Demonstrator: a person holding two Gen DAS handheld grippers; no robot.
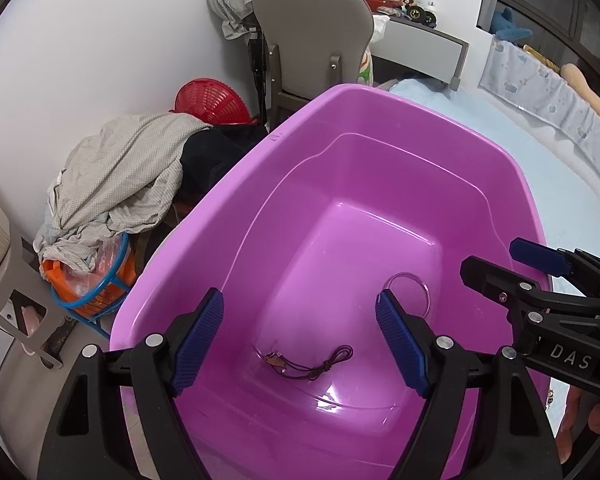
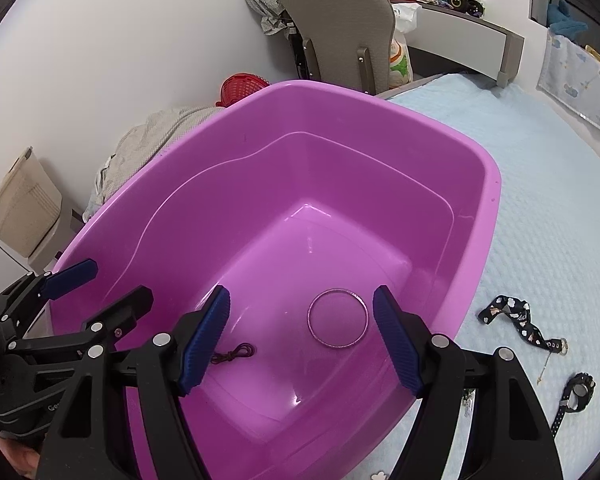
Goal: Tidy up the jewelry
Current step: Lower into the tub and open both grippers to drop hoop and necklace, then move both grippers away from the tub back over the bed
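- Left wrist view: the left claw [image 1: 300,340] is hanging released over the purple tub [image 1: 204,216], holding nothing. A cord necklace [image 1: 308,362] is lying on the tub floor between its fingers, and a thin bangle [image 1: 408,294] is lying nearby (near the right finger).
- Right wrist view: the right claw [image 2: 302,340] is also standing released and empty above the bangle [image 2: 337,317]. A patterned strap [image 2: 516,322] and a watch [image 2: 576,394] are lying on the bed [image 2: 540,200], outside the tub [image 2: 484,208].

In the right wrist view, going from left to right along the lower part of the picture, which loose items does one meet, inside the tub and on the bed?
Dark cord on the tub floor → bangle on the tub floor → black patterned strap on the blue bedcover → dark watch on the bedcover.
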